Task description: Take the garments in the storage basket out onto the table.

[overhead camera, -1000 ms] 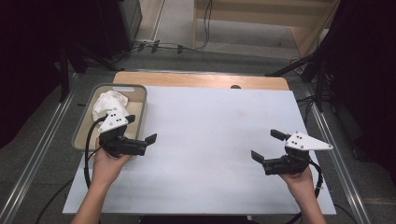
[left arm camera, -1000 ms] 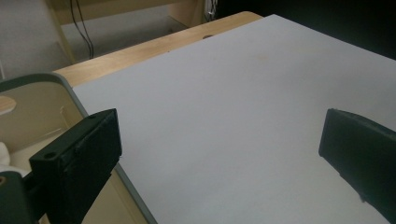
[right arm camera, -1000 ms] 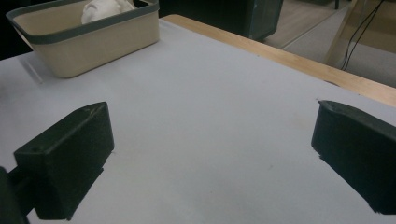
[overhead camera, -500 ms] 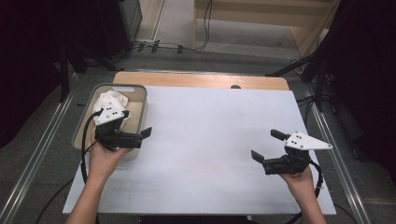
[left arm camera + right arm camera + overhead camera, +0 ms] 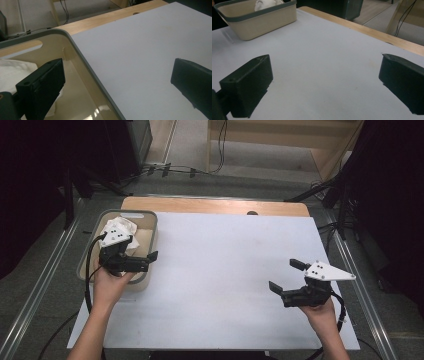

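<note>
Left gripper (image 5: 145, 261) hovers over the near right rim of the beige plastic bin with grey rim (image 5: 150, 240), fingers (image 5: 47, 85) spread wide and empty; the crumpled white cloth (image 5: 120, 231) lies inside the bin, just left of the left finger. Right gripper (image 5: 285, 276), well apart, hangs over the bare white desk (image 5: 225, 270), fingers (image 5: 252, 82) wide apart, holding nothing.

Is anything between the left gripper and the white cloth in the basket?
Nothing visible blocks it. The left gripper is open above the basket rim, one jaw inside, and the white cloth lies uncovered just beside that jaw.
</note>
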Demonstrator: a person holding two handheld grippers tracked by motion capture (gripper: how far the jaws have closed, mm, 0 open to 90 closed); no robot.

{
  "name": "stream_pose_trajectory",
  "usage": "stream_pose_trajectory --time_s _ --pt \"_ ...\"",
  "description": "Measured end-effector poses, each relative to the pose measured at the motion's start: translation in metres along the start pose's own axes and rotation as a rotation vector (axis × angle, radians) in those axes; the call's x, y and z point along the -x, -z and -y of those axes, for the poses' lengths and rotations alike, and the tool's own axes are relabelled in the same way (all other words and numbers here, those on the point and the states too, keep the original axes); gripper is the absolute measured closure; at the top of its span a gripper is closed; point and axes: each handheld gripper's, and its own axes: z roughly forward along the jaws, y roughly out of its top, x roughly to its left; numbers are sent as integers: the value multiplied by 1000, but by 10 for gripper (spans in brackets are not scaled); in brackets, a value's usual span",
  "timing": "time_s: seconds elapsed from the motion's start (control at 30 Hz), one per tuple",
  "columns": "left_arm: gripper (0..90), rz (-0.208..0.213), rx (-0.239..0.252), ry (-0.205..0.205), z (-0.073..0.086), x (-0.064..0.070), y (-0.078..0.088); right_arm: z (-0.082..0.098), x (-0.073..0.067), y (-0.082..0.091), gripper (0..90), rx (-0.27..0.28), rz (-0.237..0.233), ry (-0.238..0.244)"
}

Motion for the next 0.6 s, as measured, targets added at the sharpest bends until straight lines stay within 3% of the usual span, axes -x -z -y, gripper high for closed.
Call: stream_pose_trajectory --time_s 0.27,0.6 --pt "0 -61 -27 -5 -7 -9 -4 0 -1 -2 0 -6 2 12" --pt "0 -142 -55 42 -12 -28 -9 0 -2 -2 0 -4 -1 14"
